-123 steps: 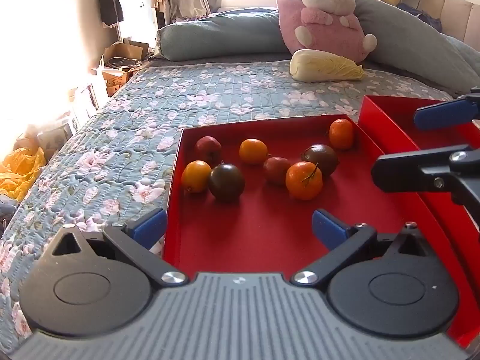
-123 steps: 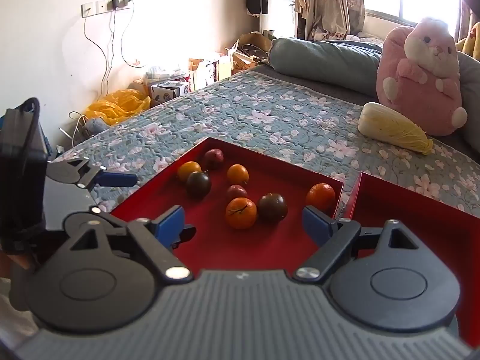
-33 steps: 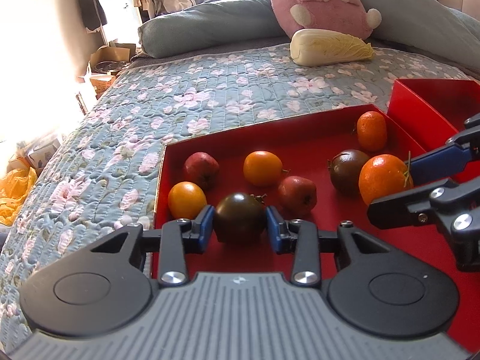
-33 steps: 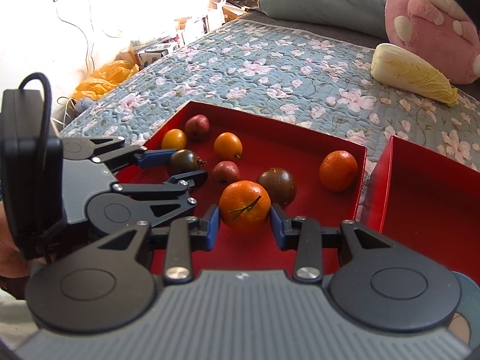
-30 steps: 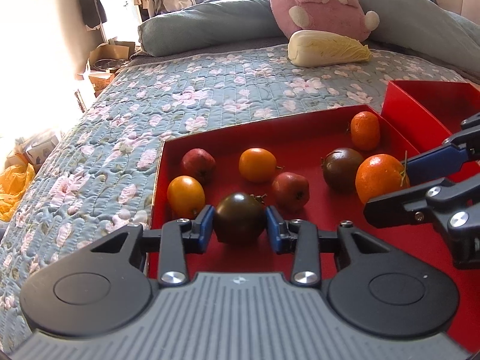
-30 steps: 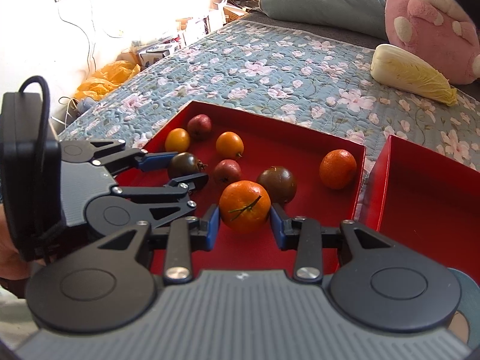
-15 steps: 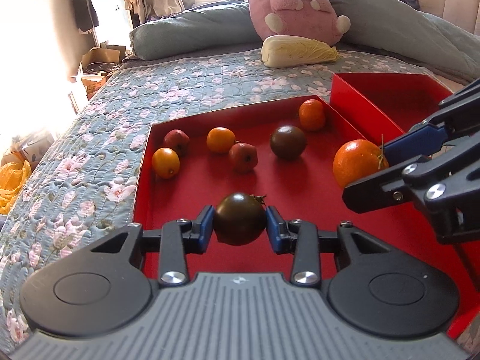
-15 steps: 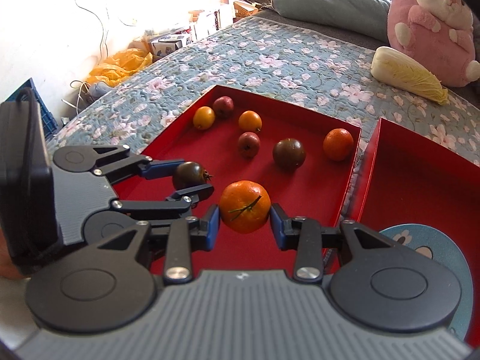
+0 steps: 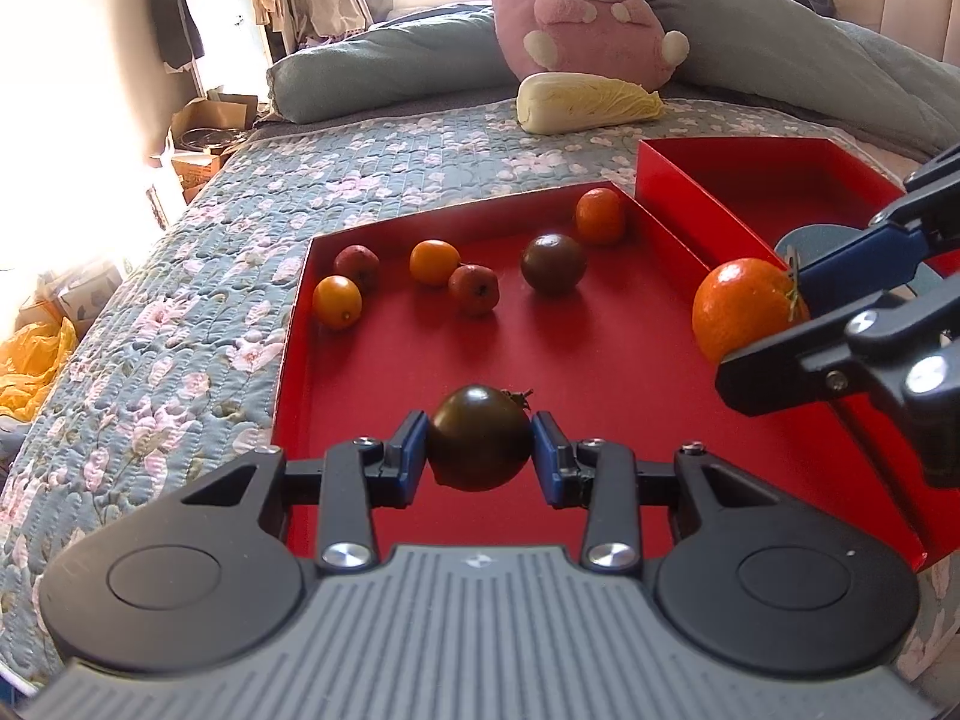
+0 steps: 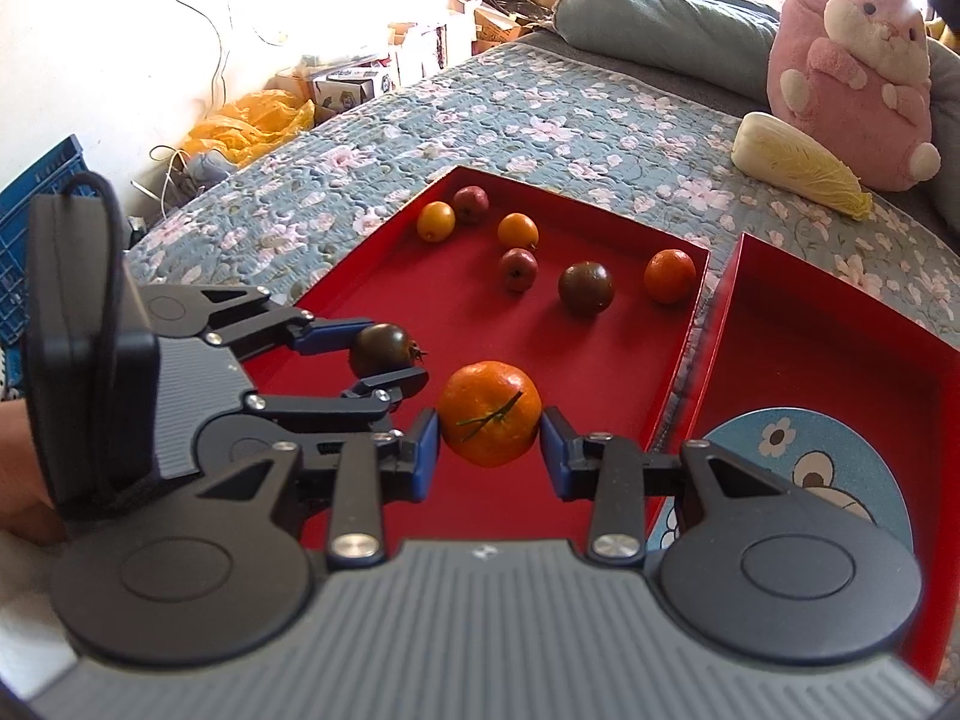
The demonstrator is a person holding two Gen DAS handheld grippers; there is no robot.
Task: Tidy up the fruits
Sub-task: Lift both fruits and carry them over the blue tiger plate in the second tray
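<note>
My left gripper [image 9: 480,450] is shut on a dark tomato [image 9: 480,437], held above the near part of the red tray [image 9: 600,360]. My right gripper [image 10: 489,441] is shut on a large orange [image 10: 489,413] with a green stem, held over the same tray's right side. In the left wrist view that orange [image 9: 741,309] hangs at the right, near the wall between the trays. Several fruits lie at the tray's far end: a second dark tomato [image 9: 553,262], a small orange [image 9: 599,216], two red fruits and two yellow-orange ones.
A second red tray [image 10: 840,348] lies to the right, with a round blue cartoon plate [image 10: 828,468] in its near end. Both trays rest on a floral quilt [image 9: 360,180]. A cabbage [image 9: 585,102] and a pink plush toy [image 9: 588,18] sit beyond them.
Both grippers have pulled back from the fruit cluster and risen a little, each carrying its fruit. The remaining fruits now look farther away, and the blue plate has come into view.
</note>
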